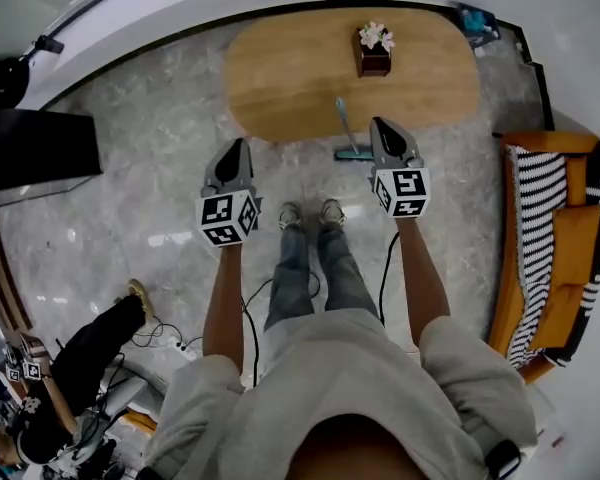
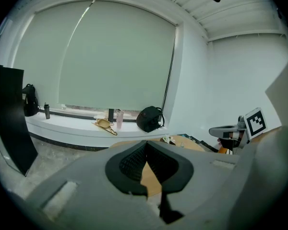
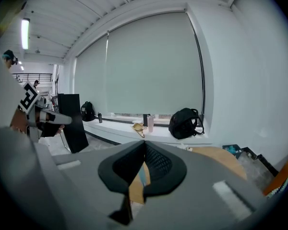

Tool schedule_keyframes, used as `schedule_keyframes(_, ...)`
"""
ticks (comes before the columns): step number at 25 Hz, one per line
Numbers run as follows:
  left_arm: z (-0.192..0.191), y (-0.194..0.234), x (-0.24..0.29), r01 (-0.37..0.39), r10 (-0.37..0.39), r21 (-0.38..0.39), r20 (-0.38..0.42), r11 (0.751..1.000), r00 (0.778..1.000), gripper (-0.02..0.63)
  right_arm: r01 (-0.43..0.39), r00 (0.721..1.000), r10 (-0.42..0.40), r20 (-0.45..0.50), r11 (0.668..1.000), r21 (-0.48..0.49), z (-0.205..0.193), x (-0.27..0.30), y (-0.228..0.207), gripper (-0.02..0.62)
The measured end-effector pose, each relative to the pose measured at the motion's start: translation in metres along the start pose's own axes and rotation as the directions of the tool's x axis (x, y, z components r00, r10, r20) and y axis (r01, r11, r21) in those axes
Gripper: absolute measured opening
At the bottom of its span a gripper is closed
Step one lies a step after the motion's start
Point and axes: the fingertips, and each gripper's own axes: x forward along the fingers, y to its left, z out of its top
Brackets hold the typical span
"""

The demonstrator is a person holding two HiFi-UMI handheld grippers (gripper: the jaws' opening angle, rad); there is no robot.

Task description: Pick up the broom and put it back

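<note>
Closest to the head camera are the person's grey shirt and bare forearms, each hand holding a gripper out over the marble floor. The left gripper (image 1: 243, 142) and right gripper (image 1: 379, 122) both have their jaws pressed together on nothing. The teal-handled broom (image 1: 346, 130) leans against the near edge of the oval wooden table (image 1: 280, 78), its head on the floor just beside the right gripper. The right gripper looks best placed. Its jaws should probably part first, then close squarely across the handle, well above the head. It should lift straight, clear of the flower box (image 1: 374, 52). No brand or writing is legible; the gripper cubes carry only black-and-white square markers.
</note>
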Motion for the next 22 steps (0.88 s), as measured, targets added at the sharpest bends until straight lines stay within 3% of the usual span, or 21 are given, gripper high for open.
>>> schedule_keyframes(9,-0.057,0.011,0.018,0.011,-0.013,-0.032,-0.065,0.999,0.998,0.002,0.008,0.997,-0.006,-0.076,1.0,0.023,-0.061,0.012,0.01,0.003)
schedule_keyframes(19,-0.106,0.021,0.024,-0.026,0.019,-0.059,-0.114,0.998,0.993,0.002,-0.012,0.988,0.017,-0.151,0.999,0.037,-0.119,0.014,0.021,0.003)
schedule_keyframes(22,-0.114,0.022,0.025,-0.036,0.027,-0.07,-0.126,0.997,0.992,0.002,-0.027,0.986,0.034,-0.163,0.998,0.048,-0.129,0.015,0.023,0.055)
